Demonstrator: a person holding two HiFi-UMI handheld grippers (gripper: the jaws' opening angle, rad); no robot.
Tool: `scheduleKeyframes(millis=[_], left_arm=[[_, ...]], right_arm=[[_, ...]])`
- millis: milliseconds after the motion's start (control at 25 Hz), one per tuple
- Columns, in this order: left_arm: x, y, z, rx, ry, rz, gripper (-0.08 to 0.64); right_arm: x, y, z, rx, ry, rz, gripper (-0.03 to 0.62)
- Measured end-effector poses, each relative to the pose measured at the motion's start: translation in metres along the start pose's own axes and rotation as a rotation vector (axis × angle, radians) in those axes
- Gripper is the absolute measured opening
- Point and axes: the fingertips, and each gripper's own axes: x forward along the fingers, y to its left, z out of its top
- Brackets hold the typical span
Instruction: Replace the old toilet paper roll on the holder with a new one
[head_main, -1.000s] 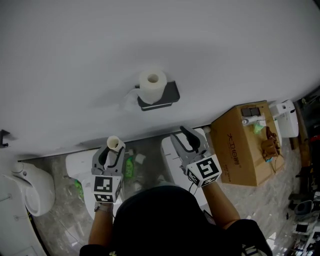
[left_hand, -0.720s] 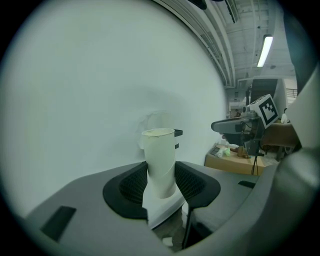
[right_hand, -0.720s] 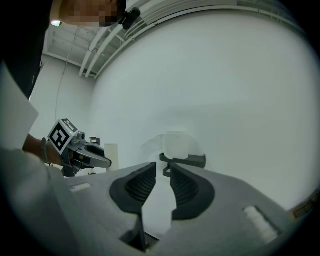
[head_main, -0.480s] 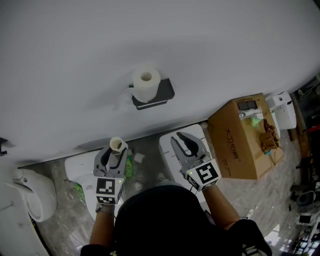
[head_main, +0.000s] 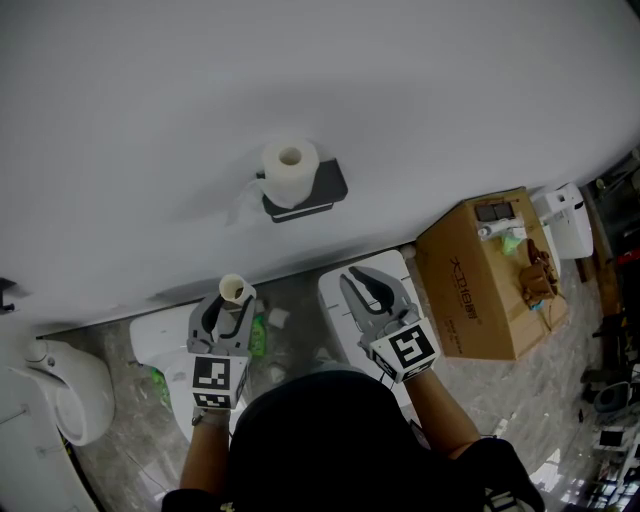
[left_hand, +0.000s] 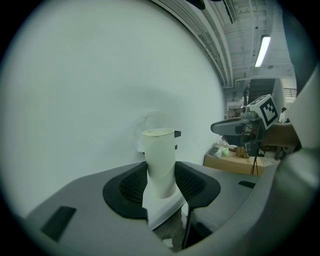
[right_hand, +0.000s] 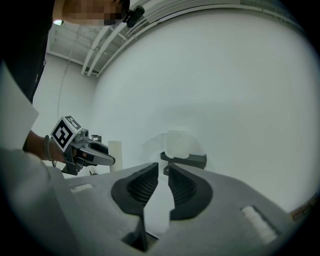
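Cardboard core (left_hand: 160, 160) clamped upright in left tool (head_main: 226, 312); right tool (right_hand: 163, 172) closed, empty. Full toilet roll (head_main: 290, 172) apparently seated on wall holder (head_main: 332, 184).

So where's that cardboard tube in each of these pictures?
Head view: tube left of centre, held by the left gripper.
Left gripper view: dead centre, between the jaws.
Right gripper view: at left, beside the left gripper.
Shared landmark: the black holder on the wall.
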Motion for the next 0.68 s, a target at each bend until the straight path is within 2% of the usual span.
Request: scheduleKeyframes(millis=[160, 320, 440, 680], left_arm=[[-0.001, -0.001, 0.003, -0.046, 0.013, 0.021, 0.184], [-0.002, 0.002, 0.0, -0.014, 0.006, 0.025, 0.184], [-0.004, 0.001, 0.004, -0.054, 0.013, 0.039, 0.184], [-0.006, 0.002, -0.007, 0.003, 0.027, 0.021, 0.184]], right_arm=[[0.001, -0.002, 0.001, 0.003, 0.0, 0.006, 0.058], [0.002, -0.003, 0.001, 0.006, -0.001, 0.008, 0.058], [0.002, -0.004, 0.001, 0.012, 0.002, 0.007, 0.058], [0.0, -0.004, -0.001, 0.022, 0.01, 0.012, 0.058]])
